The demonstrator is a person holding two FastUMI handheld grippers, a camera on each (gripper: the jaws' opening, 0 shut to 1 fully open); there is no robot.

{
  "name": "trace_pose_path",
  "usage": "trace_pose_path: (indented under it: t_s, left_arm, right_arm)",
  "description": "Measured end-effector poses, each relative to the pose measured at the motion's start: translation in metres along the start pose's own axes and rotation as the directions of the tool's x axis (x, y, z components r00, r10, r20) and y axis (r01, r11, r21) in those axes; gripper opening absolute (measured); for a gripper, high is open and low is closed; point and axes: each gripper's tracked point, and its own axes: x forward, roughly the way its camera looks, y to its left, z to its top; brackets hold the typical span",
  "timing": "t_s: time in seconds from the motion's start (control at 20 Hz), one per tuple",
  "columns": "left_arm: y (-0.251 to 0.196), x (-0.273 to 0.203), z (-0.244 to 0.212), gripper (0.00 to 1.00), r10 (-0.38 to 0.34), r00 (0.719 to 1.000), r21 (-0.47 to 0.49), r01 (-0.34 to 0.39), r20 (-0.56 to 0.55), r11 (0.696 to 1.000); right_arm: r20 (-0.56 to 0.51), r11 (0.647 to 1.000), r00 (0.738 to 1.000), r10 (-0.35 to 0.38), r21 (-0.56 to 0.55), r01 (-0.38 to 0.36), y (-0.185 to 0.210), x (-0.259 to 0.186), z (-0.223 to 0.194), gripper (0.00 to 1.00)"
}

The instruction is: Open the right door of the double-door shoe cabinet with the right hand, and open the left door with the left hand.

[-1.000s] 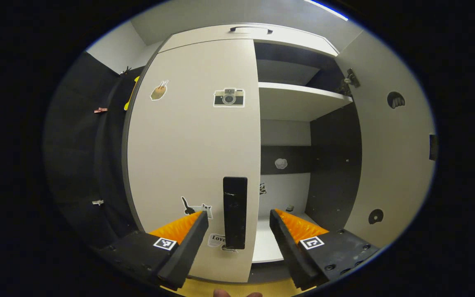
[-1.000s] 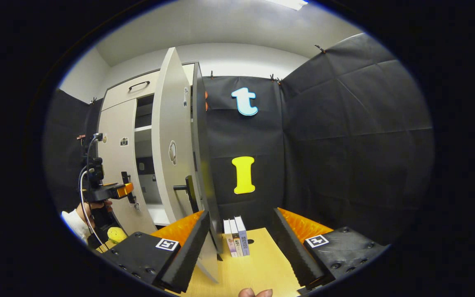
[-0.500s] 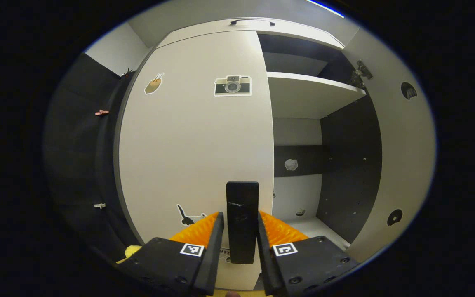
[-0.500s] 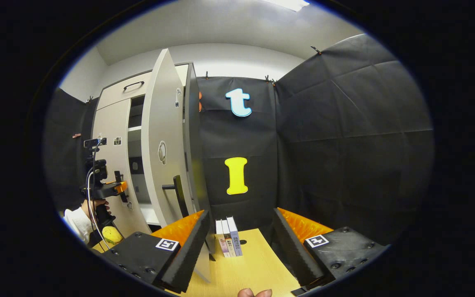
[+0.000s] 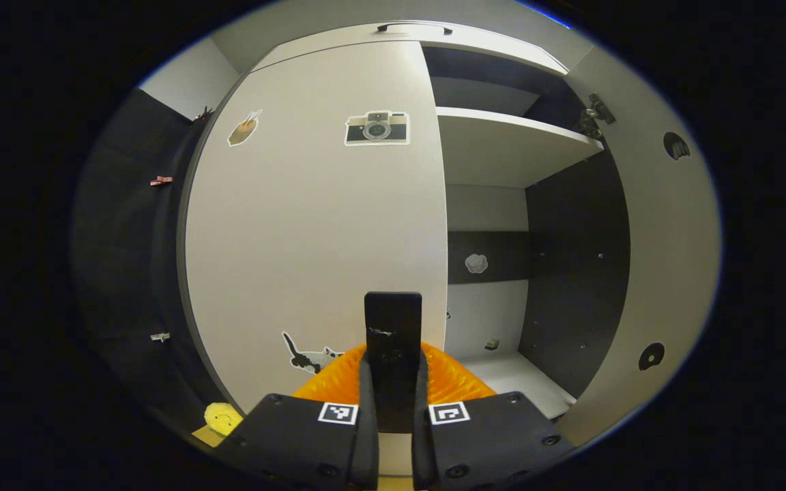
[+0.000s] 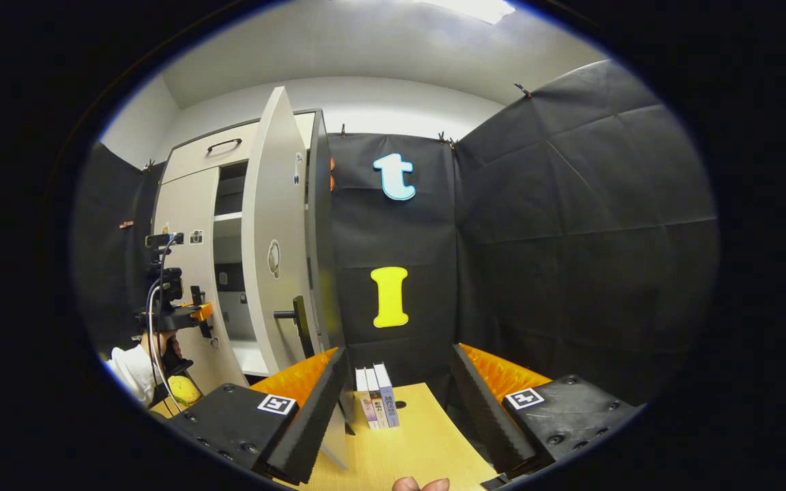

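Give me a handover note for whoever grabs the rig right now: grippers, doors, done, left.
Left gripper: fingers shut on the left door handle.
Right gripper: open, holding nothing, over the wooden table by three books.
Right door: swung wide open, shelves exposed. Done.
Left door: closed.
Left to do: pull the left door open with the left gripper.

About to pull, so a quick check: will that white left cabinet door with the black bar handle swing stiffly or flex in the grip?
The left gripper is shut on the black bar handle, which looks rigid. The white left cabinet door is a flat panel, so it probably swings as one piece. It should move like the right door, already open on its hinges.
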Motion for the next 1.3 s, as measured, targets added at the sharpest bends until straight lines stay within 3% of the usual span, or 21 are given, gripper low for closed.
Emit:
trace_pose_path:
  t_s: [0.1,0.15,0.2,0.65,1.3]
  left_arm:
    - [0.001,-0.003,-0.001,0.2,-0.009,1.0,-0.006,0.009,-0.011,1.0]
    - [0.002,-0.006,0.0,0.2,-0.016,1.0,-0.003,0.016,-0.012,1.0]
    - [0.002,-0.008,-0.001,0.19,-0.024,1.0,0.0,0.024,-0.017,1.0]
    - [0.026,-0.042,-0.002,0.18,-0.09,0.995,-0.06,0.088,-0.03,0.994]
    - [0.064,-0.079,-0.004,0.17,-0.098,0.995,-0.105,0.094,-0.028,0.99]
  right_arm:
    - [0.008,1.0,1.0,0.006,0.007,-0.006,0.006,-0.005,0.004,0.95]
    - [0.016,1.0,1.0,0.004,0.006,-0.005,0.008,-0.006,0.007,1.0]
    - [0.026,1.0,1.0,0.003,0.001,-0.003,0.009,-0.007,0.01,0.95]
    - [0.041,1.0,0.999,0.018,0.023,-0.019,0.046,-0.021,0.014,0.96]
    - [0.036,0.991,0.991,0.128,0.022,-0.129,0.138,-0.042,0.012,0.98]
